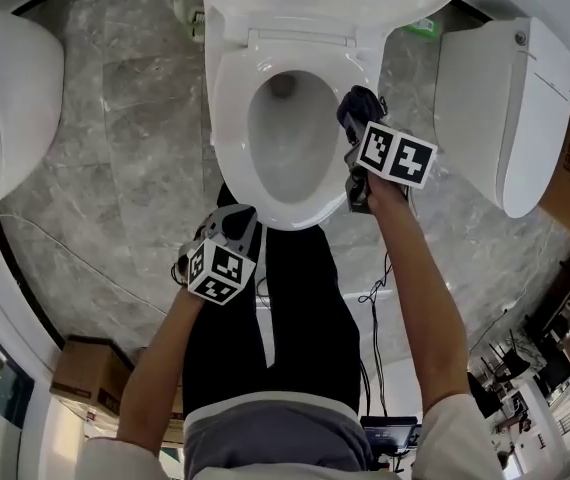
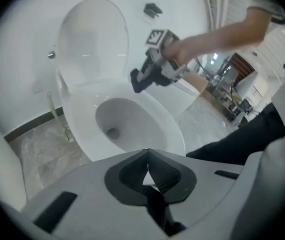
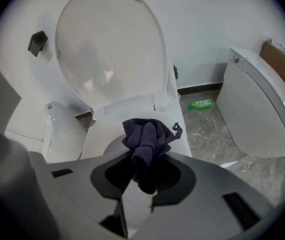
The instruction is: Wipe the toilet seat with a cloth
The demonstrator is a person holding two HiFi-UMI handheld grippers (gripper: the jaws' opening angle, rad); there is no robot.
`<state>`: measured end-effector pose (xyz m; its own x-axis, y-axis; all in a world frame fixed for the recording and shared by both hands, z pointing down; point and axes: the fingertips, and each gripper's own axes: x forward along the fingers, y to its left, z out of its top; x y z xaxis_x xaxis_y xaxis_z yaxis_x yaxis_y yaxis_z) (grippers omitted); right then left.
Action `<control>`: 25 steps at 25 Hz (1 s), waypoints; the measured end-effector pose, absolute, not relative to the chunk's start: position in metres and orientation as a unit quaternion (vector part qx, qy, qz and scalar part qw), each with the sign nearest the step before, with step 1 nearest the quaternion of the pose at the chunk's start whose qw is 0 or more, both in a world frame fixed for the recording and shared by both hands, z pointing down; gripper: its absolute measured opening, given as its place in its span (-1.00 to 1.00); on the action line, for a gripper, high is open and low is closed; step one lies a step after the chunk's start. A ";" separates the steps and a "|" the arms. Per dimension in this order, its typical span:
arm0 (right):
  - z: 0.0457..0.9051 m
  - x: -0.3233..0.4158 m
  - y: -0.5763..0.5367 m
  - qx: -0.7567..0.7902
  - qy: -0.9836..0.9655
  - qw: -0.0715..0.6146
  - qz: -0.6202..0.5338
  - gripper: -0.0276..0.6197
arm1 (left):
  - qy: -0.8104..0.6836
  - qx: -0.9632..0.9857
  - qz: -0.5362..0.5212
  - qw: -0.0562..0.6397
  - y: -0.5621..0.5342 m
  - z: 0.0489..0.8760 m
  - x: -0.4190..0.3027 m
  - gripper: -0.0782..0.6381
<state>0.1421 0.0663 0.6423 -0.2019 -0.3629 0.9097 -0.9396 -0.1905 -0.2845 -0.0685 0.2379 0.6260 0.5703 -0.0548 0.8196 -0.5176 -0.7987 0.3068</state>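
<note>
Head view from above: right gripper (image 1: 357, 128) pinches a bunched dark cloth (image 1: 358, 103) over the right rim of the toilet seat (image 1: 227, 118), seemingly just touching, poised to wipe. Left gripper (image 1: 233, 226), jaws pressed together and empty, hangs by the seat's front edge, clear of the work

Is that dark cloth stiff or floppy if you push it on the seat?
Probably floppy: the cloth bunches in soft folds where the right tool pinches it. Likely light, and should squash flat against the toilet seat.
</note>
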 end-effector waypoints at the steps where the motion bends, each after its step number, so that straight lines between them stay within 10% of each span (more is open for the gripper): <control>1: 0.648 0.140 0.062 0.570 -0.568 0.273 0.527 -0.66 | -0.195 0.843 0.414 0.283 0.230 0.614 -0.071 -0.76; 10: 0.682 0.120 0.024 0.591 -0.562 0.309 0.489 -0.66 | -0.348 0.798 0.302 0.388 0.181 0.546 -0.093 -0.76; 25: 0.701 0.086 -0.006 0.612 -0.543 0.332 0.470 -0.66 | -0.374 0.797 0.289 0.377 0.146 0.528 -0.123 -0.76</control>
